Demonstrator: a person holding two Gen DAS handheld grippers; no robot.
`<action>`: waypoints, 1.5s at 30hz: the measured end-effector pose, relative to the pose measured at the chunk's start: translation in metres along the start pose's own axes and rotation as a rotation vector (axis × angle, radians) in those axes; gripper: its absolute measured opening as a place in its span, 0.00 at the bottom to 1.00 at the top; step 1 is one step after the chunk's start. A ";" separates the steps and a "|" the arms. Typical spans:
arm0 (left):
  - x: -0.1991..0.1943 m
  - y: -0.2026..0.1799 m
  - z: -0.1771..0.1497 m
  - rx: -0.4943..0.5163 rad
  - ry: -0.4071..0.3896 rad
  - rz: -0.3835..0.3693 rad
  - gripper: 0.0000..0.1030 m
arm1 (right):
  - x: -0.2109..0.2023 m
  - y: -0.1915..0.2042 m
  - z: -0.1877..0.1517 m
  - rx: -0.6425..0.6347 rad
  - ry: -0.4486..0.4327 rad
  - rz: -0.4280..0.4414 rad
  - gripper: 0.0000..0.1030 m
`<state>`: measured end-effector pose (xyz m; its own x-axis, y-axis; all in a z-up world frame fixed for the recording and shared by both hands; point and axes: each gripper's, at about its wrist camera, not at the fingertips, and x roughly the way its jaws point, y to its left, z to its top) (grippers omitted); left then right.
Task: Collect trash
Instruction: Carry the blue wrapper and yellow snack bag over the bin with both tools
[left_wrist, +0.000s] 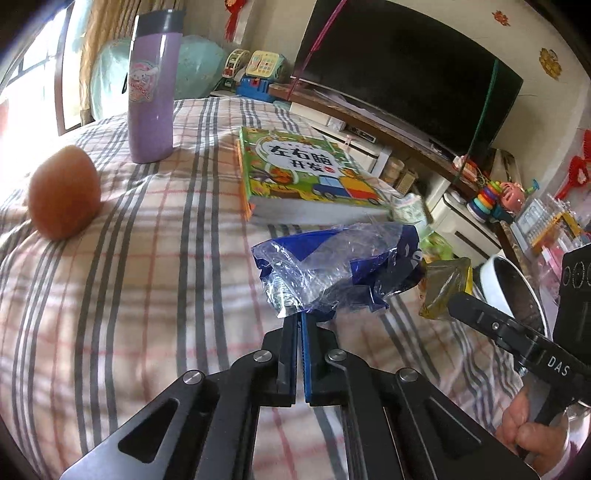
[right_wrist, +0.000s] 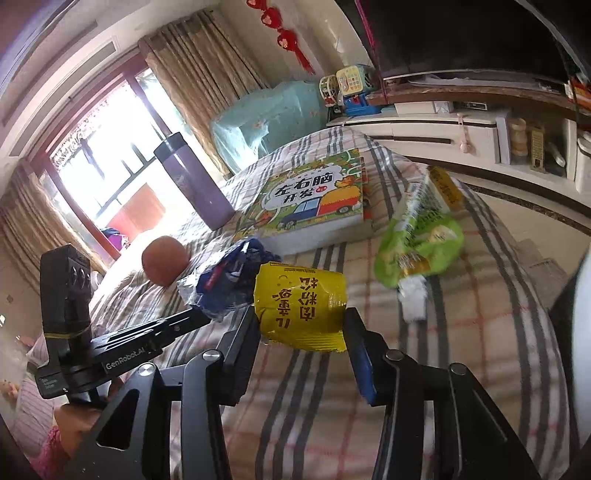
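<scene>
My left gripper (left_wrist: 300, 317) is shut on a crumpled blue and clear plastic wrapper (left_wrist: 332, 266) and holds it above the plaid bedspread (left_wrist: 147, 258). The wrapper also shows in the right wrist view (right_wrist: 229, 280). My right gripper (right_wrist: 301, 325) grips a yellow packet (right_wrist: 301, 304) between its jaws, lifted off the bed. The packet also shows in the left wrist view (left_wrist: 445, 288), just right of the blue wrapper. A green snack bag (right_wrist: 421, 240) with a white scrap lies on the bed beyond the right gripper.
A children's book (left_wrist: 303, 173) lies on the bed, with a purple flask (left_wrist: 153, 85) standing behind it and a brown round object (left_wrist: 62, 192) to the left. A white bin (left_wrist: 509, 291) stands beside the bed at the right. A TV and toy shelves lie beyond.
</scene>
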<state>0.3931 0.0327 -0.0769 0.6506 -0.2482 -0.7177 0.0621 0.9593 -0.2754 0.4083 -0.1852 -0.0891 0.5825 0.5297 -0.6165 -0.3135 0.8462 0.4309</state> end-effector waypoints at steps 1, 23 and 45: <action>-0.004 -0.002 -0.004 0.001 -0.001 -0.002 0.00 | -0.005 -0.001 -0.003 0.003 -0.003 0.003 0.45; -0.046 -0.087 -0.055 0.081 0.037 -0.116 0.00 | -0.112 -0.043 -0.060 0.083 -0.077 -0.079 0.45; -0.030 -0.143 -0.056 0.166 0.065 -0.168 0.00 | -0.171 -0.080 -0.079 0.148 -0.155 -0.137 0.15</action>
<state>0.3222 -0.1043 -0.0523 0.5711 -0.4088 -0.7118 0.2922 0.9116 -0.2891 0.2741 -0.3389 -0.0702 0.7234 0.3859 -0.5725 -0.1170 0.8857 0.4493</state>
